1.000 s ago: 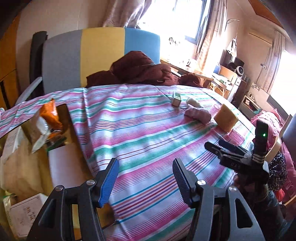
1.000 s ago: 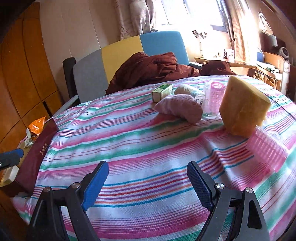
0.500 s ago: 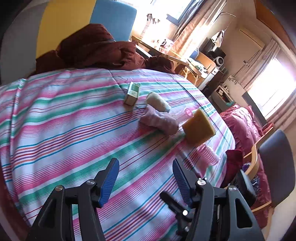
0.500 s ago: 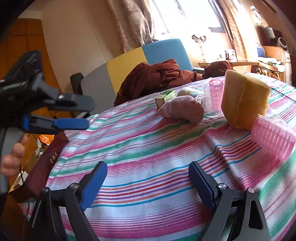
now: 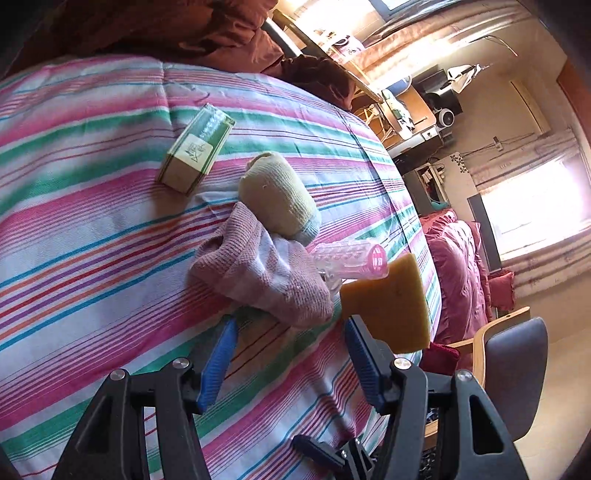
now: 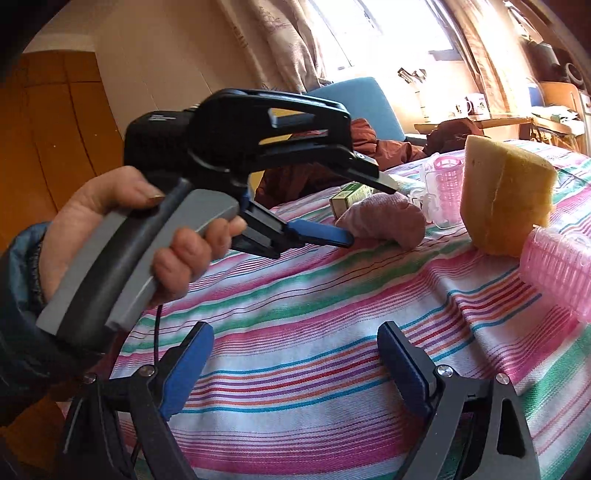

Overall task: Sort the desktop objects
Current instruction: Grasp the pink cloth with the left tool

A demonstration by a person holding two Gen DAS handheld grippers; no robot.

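On the striped tablecloth (image 5: 92, 229) lie a green box (image 5: 195, 149), a rolled beige sock (image 5: 277, 195), a pink sock (image 5: 266, 273), a pink hair roller (image 5: 351, 256) and a yellow sponge (image 5: 388, 302). My left gripper (image 5: 290, 326) is open, its fingertips just short of the pink sock's near end, one on each side. The right wrist view shows a hand (image 6: 110, 221) holding that left gripper (image 6: 369, 212) over the pink sock (image 6: 384, 221). My right gripper (image 6: 295, 332) hangs open over bare cloth, nearer than the sponge (image 6: 506, 199) and a second pink roller (image 6: 557, 269).
Another pink roller (image 6: 448, 177) stands in clear plastic behind the sock. A maroon garment (image 5: 207, 33) lies on the chair beyond the table. The table edge drops off to the right, toward pink bedding (image 5: 458, 266) and a dark chair (image 5: 517, 369).
My left gripper has swung right across the table and closed in on the pink sock, still open. The right gripper has barely moved and stays open.
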